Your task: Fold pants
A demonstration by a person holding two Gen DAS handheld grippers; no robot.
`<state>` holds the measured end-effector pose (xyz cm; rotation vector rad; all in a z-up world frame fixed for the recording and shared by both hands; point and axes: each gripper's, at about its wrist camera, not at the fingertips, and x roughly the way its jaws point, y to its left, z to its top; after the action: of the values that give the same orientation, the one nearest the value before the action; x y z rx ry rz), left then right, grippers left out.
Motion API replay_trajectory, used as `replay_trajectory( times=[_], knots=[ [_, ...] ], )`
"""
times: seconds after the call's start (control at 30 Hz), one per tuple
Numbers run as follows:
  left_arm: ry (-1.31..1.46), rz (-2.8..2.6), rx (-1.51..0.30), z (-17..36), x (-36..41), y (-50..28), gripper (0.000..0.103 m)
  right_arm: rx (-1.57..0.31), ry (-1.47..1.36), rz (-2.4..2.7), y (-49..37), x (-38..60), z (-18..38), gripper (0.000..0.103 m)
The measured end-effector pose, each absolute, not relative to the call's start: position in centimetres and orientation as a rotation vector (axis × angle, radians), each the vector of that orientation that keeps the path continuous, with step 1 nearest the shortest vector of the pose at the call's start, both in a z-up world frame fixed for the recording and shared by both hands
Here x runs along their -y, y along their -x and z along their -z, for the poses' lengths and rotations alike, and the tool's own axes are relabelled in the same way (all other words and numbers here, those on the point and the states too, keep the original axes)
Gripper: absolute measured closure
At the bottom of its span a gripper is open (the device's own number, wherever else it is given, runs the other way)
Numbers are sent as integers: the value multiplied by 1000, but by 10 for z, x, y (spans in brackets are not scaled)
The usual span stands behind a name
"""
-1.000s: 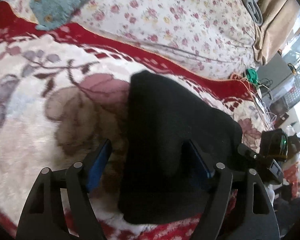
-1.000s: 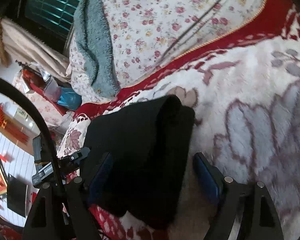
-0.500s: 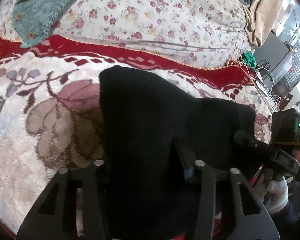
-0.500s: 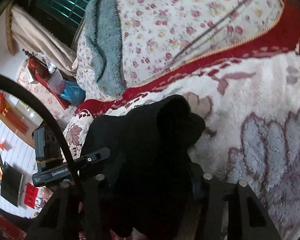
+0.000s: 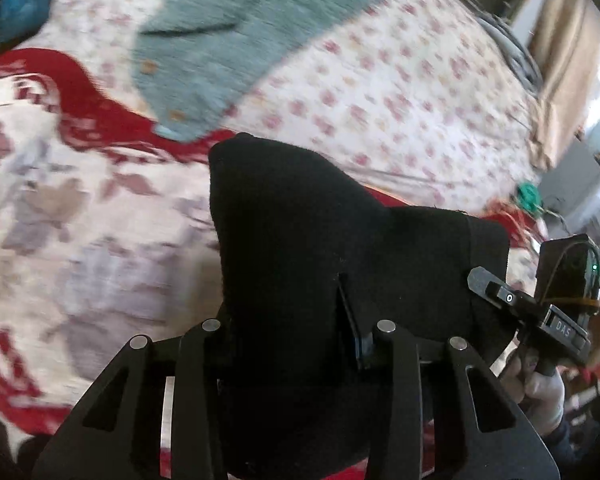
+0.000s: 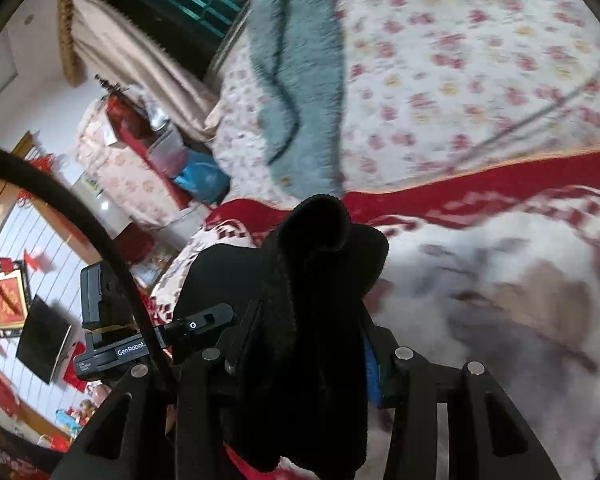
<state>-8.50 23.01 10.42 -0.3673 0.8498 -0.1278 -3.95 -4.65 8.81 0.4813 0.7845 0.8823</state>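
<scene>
The black pants (image 5: 300, 220) are a thick folded bundle on the floral plush blanket. My left gripper (image 5: 288, 320) has one end bunched between its fingers, and its jaws are still closing on the cloth. My right gripper (image 6: 308, 332) pinches the other end of the pants (image 6: 324, 240), its jaws closing too. Both ends are raised off the blanket and the cloth sags between them. Fabric hides each gripper's left pad. The right gripper (image 5: 500, 296) shows at the right edge of the left wrist view, held by a white-gloved hand (image 5: 540, 392).
The white blanket with a red border (image 5: 80, 240) covers the bed. Behind it lies a floral quilt (image 5: 380, 100) with a teal fleece garment (image 5: 240, 40) on top. A curtain (image 6: 132, 56) and cluttered boxes (image 6: 140, 148) stand beyond the bed's far side.
Both grippers went from wide open around the pants to closed on them. They then lifted the pants off the blanket and carried them toward the quilt.
</scene>
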Motion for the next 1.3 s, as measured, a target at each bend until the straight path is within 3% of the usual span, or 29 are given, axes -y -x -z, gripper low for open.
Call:
replay_trajectory(
  times=[0.33,0.4,0.5,0.57,1.0,1.3],
  knots=[
    [441,-93,-880,-72,-321,86,67,-934,-382,-950,-10,-75,-53,61],
    [496,-104,-906,-56,-332,84,66,-977,-343,-899,-19,-85,-40,55],
    [561,-129,-912,-44,-342,83,49,-1060,-409,-860,-32,-85,-17,44],
    [577,-147,-916,-43,-344,84,36,-1057,-412,-858,-30,-79,-17,43],
    [428,-293,-837,-83,-322,106,36,-844,-235,-832,14,-71,-91,44],
    [296,-340,-771,-107,-283,128,36,-789,-104,-824,53,-91,-98,43]
  ],
)
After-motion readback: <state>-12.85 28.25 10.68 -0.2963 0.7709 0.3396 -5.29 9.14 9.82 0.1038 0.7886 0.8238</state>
